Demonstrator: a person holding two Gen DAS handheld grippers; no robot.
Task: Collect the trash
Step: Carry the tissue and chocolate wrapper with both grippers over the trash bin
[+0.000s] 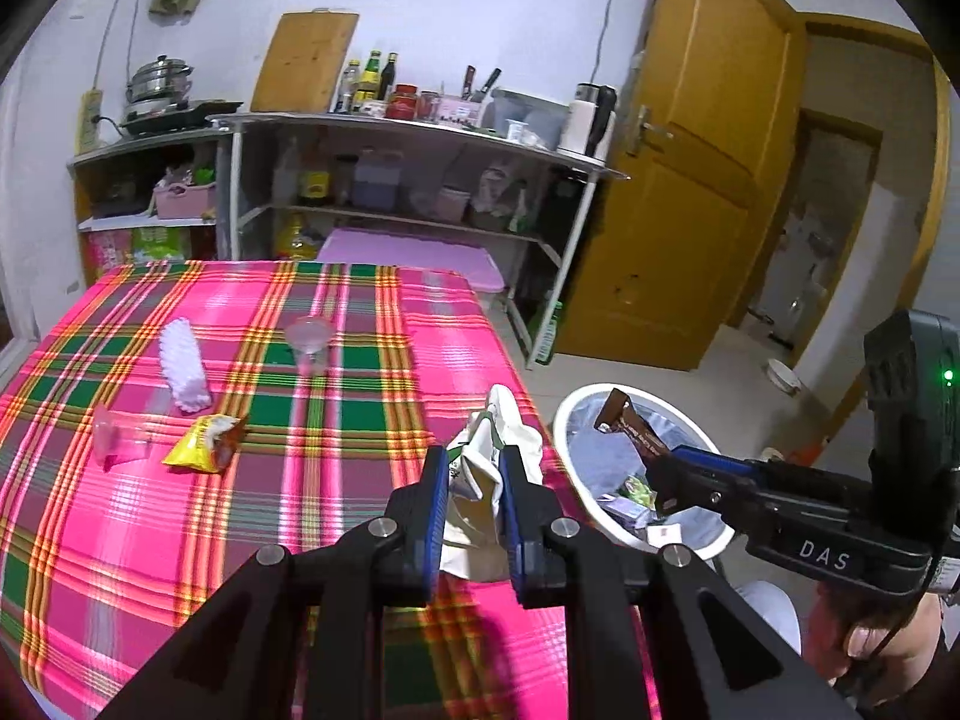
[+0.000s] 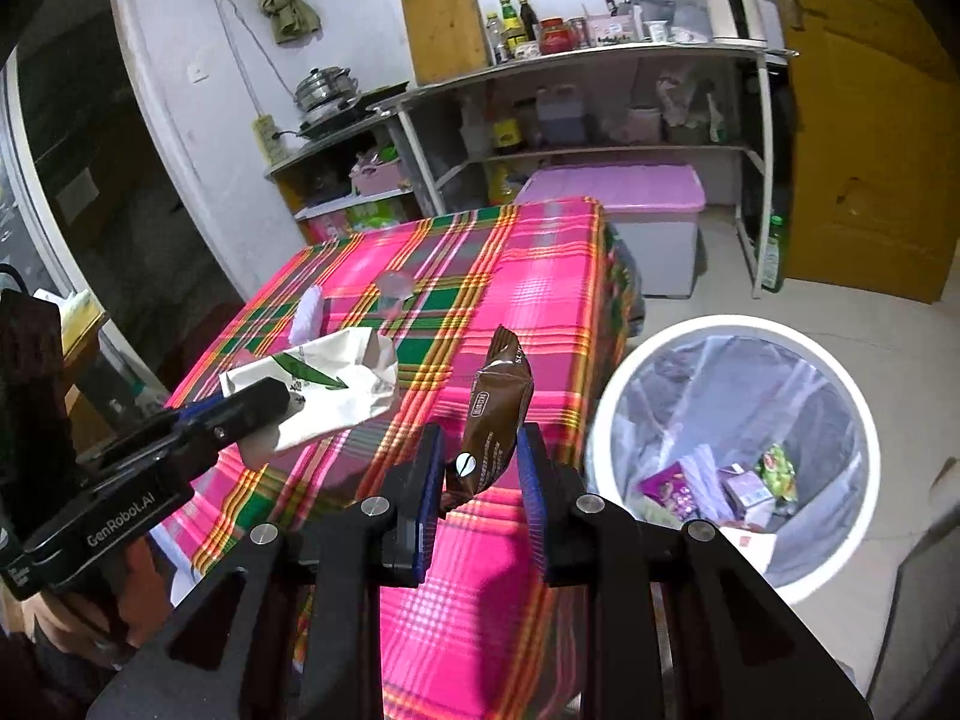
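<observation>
1. Your left gripper (image 1: pixel 474 474) is clamped on a crumpled white wrapper (image 1: pixel 489 456), held above the near right edge of the plaid tablecloth (image 1: pixel 180 510).
2. Your right gripper (image 2: pixel 480 468) is closed on a brown snack packet (image 2: pixel 495 414), standing upright between its pads.
3. The white trash bin (image 2: pixel 864 414) sits on the floor just right of the table, already holding wrappers.
4. A yellow packet (image 1: pixel 201 444), a white paper stack (image 1: pixel 183 366) and clear plastic cups (image 1: pixel 309 342) lie on the table.

A crumpled white wrapper (image 1: pixel 480 480) is sitting pinched between the left gripper (image 1: pixel 474 474) pads; a brown wrapper (image 2: pixel 495 420) is standing upright, clamped in the right gripper (image 2: pixel 480 468)
</observation>
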